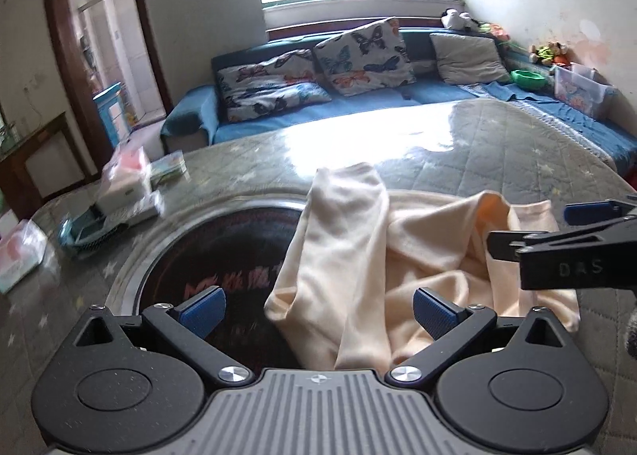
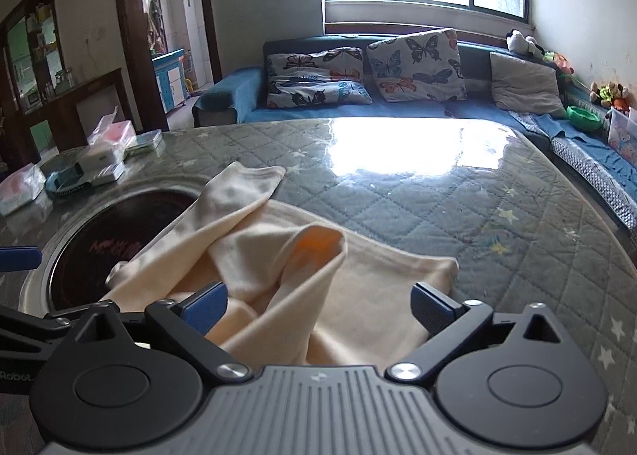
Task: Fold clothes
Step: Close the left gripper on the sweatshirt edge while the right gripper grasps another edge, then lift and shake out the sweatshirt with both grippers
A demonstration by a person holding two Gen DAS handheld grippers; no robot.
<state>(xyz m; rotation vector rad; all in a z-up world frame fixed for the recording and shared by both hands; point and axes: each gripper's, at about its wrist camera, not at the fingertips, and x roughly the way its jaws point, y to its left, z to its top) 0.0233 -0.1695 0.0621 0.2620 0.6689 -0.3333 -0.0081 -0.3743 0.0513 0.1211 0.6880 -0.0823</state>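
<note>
Your left gripper (image 1: pixel 318 307) and right gripper (image 2: pixel 320 305) both stand apart, gripping nothing. Cream garment (image 2: pixel 278 268) lies crumpled at the table's (image 2: pixel 477 196) near edge, partly over the round inset (image 2: pixel 99 256).

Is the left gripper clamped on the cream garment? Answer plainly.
No: the left gripper has its blue fingertips spread wide apart, and the cream garment lies loose between them.
</note>
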